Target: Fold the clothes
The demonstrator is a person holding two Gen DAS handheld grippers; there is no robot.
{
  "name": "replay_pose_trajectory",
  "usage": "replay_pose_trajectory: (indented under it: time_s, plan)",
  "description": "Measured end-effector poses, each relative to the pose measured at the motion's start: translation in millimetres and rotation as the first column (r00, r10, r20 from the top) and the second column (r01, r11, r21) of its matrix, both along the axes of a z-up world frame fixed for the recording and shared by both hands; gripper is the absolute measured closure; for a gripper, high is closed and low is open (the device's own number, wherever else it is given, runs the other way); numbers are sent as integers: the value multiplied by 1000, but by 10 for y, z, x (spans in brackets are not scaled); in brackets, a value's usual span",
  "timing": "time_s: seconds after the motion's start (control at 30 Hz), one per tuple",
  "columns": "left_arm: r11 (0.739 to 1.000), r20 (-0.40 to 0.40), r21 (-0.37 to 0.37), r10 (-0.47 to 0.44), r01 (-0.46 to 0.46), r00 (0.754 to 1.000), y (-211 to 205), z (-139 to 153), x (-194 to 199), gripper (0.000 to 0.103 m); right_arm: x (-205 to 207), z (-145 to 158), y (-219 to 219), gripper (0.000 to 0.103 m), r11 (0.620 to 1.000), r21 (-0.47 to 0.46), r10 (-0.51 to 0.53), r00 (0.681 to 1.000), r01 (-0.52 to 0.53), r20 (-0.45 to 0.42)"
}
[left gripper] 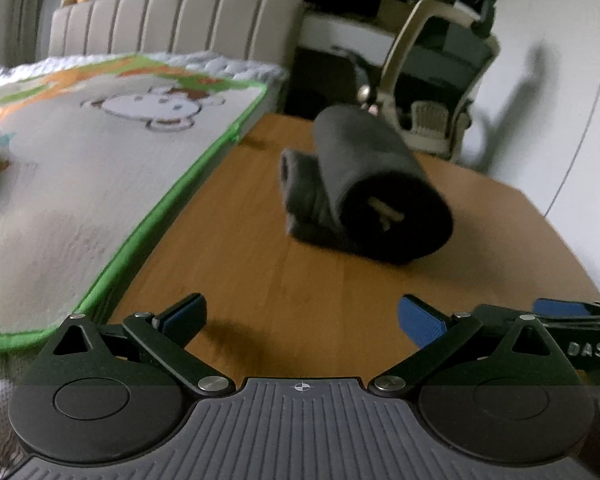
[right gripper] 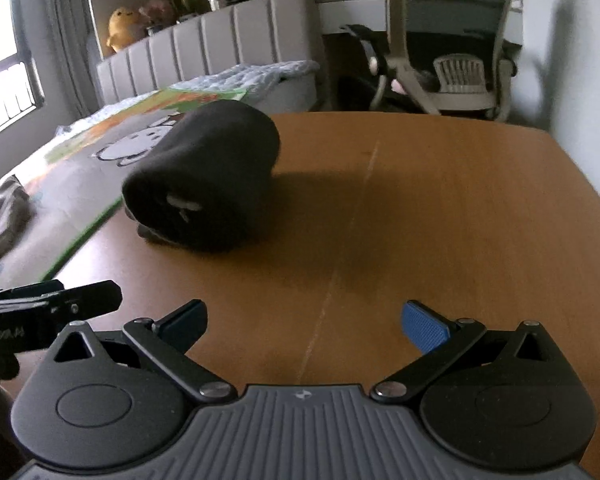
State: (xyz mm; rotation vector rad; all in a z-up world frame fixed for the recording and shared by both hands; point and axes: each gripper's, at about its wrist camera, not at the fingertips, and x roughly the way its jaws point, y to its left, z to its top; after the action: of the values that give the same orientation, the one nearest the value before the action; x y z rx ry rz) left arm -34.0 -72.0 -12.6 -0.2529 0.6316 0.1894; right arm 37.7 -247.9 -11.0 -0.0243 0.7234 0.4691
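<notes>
While both hover low over wooden table (left gripper: pixel 268 272), left gripper (left gripper: pixel 302 322) and right gripper (right gripper: pixel 304 322) spread wide, holding nothing. Ahead, well clear of fingertips: dark grey garment (left gripper: pixel 364 192), rolled into bundle, lying on table near green-edged cartoon mat (left gripper: pixel 112 168). Office chair (right gripper: pixel 456 52) beyond table's far edge.

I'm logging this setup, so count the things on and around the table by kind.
Dark rolled garment: 1
Cartoon mat: 1
Office chair: 1
Plush toy: 1
Hand-held grippers, left and right, both open: 2
Total: 6
</notes>
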Motion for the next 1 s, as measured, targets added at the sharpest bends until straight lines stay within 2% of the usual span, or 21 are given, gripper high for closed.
replay_pose_trajectory:
  time_s: [0.17,0.33,0.7,1.0]
  plan:
    - [998,-44,61,-13,16,999,-71,-17,40,0,-66,-40,137,0,992,-129,0,1000,2,20]
    - [985,-111,168,-7,26,994,-201,-51,125,0,-57,-43,144,0,991,-135,-7,1000,10,20]
    - [988,-107,155,-9,26,994,-168,-47,125,0,-20,-54,147,0,991,-133,-16,1000,19,22]
    - [988,-106,154,37,-20,994,-126,-45,132,0,-22,-51,142,0,990,-134,-30,999,32,23]
